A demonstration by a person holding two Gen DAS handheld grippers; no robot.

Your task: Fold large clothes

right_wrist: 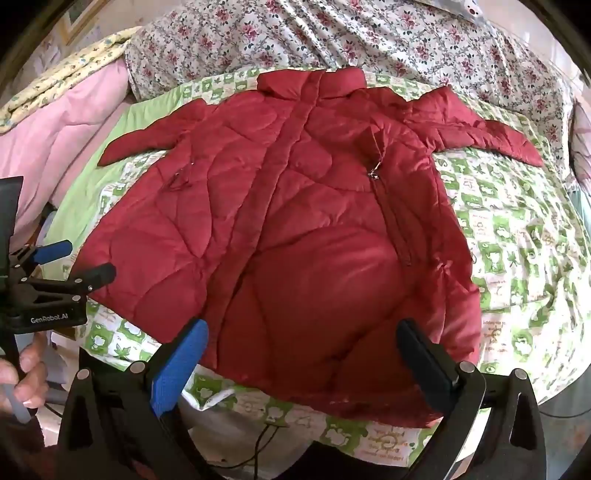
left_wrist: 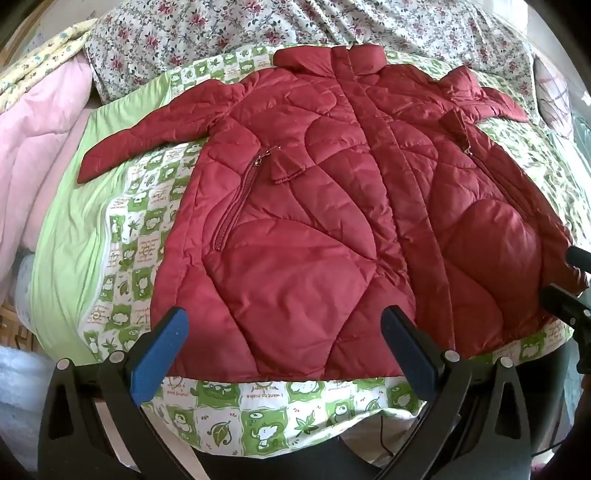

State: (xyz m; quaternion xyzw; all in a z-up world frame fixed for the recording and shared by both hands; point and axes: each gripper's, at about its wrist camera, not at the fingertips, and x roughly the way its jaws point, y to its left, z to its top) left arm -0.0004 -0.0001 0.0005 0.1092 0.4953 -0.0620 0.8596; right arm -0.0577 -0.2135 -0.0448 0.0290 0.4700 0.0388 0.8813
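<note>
A dark red quilted jacket lies front up and spread flat on a green-and-white patterned sheet, collar far, hem near, both sleeves out to the sides. It also shows in the right wrist view. My left gripper is open and empty, hovering over the hem's left half. My right gripper is open and empty over the hem's right half. The right gripper's fingers show at the right edge of the left wrist view. The left gripper shows open at the left edge of the right wrist view.
A pink quilt and a yellow floral cloth are piled at the left. A floral rose-print cover lies behind the jacket. A black cable hangs at the bed's near edge.
</note>
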